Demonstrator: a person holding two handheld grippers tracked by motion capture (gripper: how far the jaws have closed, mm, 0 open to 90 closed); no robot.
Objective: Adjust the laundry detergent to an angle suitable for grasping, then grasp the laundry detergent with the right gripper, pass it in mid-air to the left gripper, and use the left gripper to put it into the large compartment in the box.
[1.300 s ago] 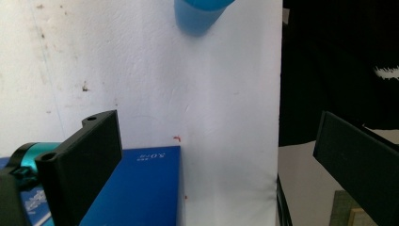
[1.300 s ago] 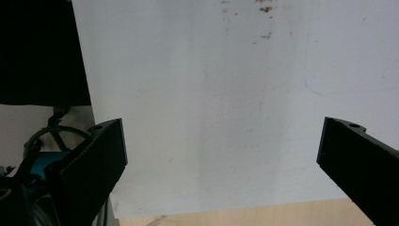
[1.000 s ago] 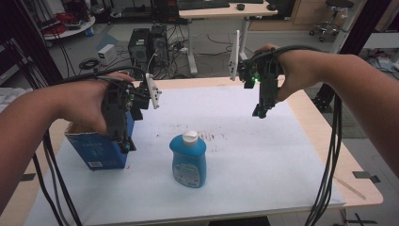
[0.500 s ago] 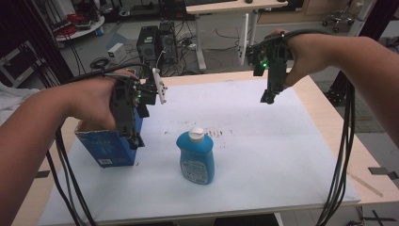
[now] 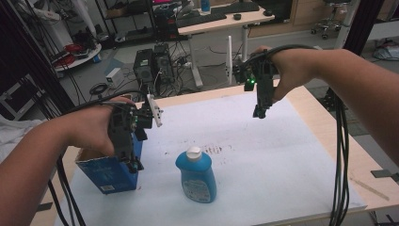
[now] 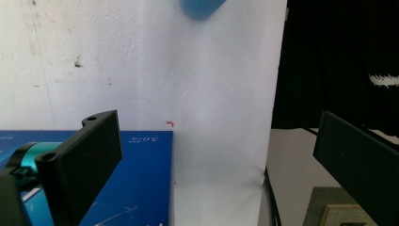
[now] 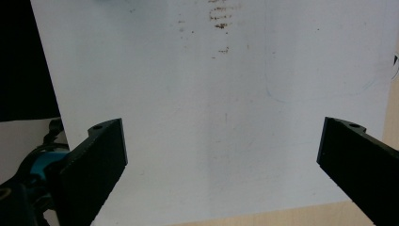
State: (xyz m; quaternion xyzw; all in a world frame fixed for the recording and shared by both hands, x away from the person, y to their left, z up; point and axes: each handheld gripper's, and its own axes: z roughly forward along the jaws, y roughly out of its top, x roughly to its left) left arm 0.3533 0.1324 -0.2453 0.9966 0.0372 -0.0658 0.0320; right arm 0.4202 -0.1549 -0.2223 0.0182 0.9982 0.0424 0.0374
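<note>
Your left gripper (image 5: 134,162) hangs with its jaws spread wide and empty right over the open blue box (image 5: 108,175), whose blue top also sits under the near jaw in the left gripper view (image 6: 136,188). Your right gripper (image 5: 259,112) is held high above the far part of the white sheet (image 5: 263,155), jaws likewise wide apart with nothing between them. The blue bottle with the white cap (image 5: 196,175) stands upright just beside the box, well apart from the right gripper.
</note>
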